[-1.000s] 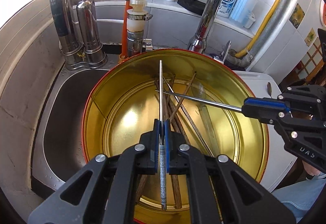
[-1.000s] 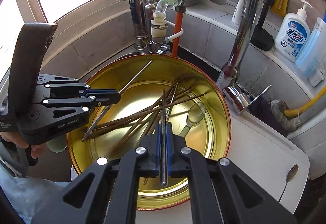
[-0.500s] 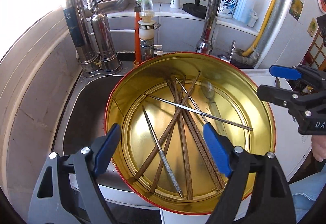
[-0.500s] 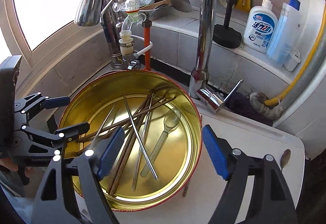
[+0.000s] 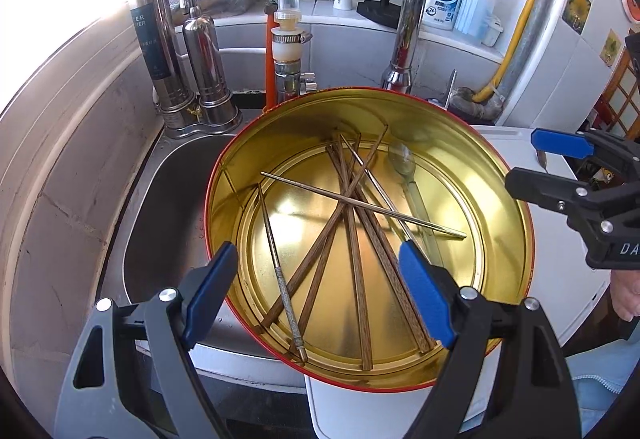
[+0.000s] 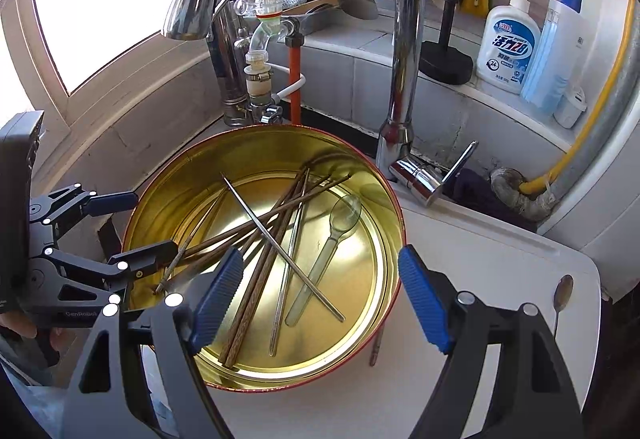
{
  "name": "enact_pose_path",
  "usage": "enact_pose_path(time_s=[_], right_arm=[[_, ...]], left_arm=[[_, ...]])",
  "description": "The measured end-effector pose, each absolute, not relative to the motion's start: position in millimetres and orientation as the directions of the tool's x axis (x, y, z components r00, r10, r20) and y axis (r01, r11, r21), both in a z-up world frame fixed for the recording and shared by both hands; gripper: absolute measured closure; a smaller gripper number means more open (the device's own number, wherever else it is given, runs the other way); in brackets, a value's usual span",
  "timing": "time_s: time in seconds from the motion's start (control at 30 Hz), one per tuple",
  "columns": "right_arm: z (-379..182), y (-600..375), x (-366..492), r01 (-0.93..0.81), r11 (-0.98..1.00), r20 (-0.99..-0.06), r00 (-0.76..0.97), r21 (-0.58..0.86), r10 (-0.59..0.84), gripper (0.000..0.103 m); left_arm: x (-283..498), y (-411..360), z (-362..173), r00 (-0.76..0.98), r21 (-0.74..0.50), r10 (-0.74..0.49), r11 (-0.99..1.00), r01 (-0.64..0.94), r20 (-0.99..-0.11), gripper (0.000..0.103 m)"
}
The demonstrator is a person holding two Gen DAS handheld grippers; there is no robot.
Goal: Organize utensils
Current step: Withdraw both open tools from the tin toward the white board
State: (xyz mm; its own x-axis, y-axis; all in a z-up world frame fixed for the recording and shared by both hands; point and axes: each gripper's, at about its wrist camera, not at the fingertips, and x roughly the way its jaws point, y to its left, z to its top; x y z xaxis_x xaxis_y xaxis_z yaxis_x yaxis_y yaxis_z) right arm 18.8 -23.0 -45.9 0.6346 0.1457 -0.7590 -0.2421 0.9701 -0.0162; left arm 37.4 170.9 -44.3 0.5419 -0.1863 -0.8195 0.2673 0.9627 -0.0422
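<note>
The left gripper (image 5: pixel 318 297) hangs over the near rim of the round gold tin (image 5: pixel 516 199), its jaws having just swung wide apart, and nothing sits between the blue pads. Ahead of the left jaw, inside the tin, lies a metal chopstick (image 5: pixel 280 271) with a patterned handle, its handle end toward the gripper. Between and beyond the jaws a bundle of wooden chopsticks (image 5: pixel 354 239) fans out on the tin floor, crossed by a second metal chopstick (image 5: pixel 360 204) lying side to side. Past the right jaw a clear plastic spoon (image 5: pixel 408 175) rests against the far side of the tin floor.

The right gripper (image 6: pixel 320 297) also stands with its jaws freshly spread, empty, the left pad over the tin's near rim and the right pad just outside it, above the white board (image 6: pixel 500 267). Farther right of that jaw, a small metal spoon (image 6: pixel 562 299) lies on the board near its edge.
</note>
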Motion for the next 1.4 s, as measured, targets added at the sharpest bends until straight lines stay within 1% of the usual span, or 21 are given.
enact_pose_path(time_s=[0.53,1.4], right_arm=[[-47.3,-56.6,2.5,-0.172,0.985,-0.760,0.635,0.031,0.135,0.022],[-51.4,-153.2,-27.1,-0.014,0.995,-0.754,0.651,0.102,0.086,0.022]], left_arm=[[24.8,148.2,-38.0,0.536,-0.038,-0.201,0.953,0.300,-0.820,0.022],[18.7,54.9,-29.6,0.492,-0.023,-0.259,0.900,0.436,-0.831,0.022]])
